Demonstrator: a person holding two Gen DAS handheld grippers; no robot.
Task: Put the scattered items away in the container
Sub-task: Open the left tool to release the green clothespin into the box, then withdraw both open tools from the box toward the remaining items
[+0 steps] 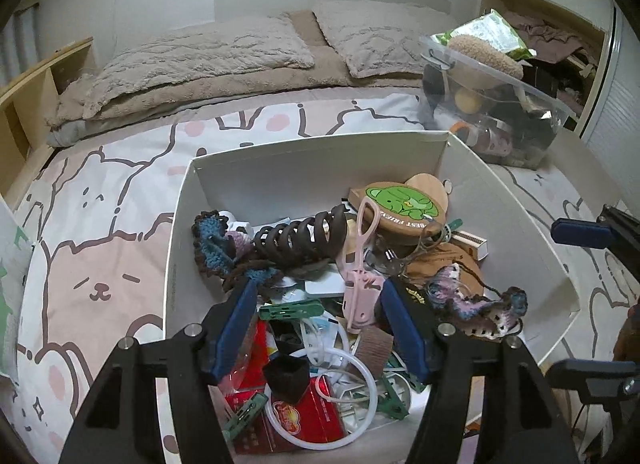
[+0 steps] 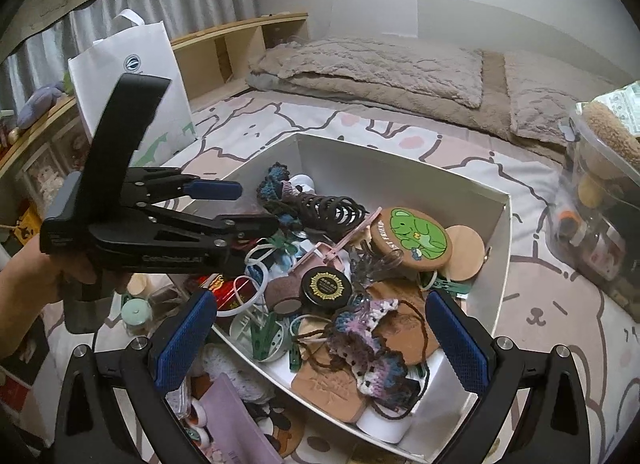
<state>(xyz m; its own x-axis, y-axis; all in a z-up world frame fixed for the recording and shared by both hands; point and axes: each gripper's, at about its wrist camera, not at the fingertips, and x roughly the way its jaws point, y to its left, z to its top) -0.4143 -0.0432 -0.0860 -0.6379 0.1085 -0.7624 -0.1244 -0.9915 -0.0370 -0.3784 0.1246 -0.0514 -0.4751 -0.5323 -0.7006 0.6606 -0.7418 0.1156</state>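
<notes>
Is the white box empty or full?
Full: white box is heaped with clips, crochet pieces, a frog coaster and red packets.

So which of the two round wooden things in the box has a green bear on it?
The bigger wooden disc, printed with BEST FRIENDS. The plain wooden disc partly tucked behind it has no picture. Both lie in the white box.

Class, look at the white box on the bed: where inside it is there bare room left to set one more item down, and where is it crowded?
Bare floor shows only along the far wall of the white box, behind the dark spiral hair clip. The near half is crowded: red packet, white ring, green clips. The wooden bear coaster fills the far right corner.
</notes>
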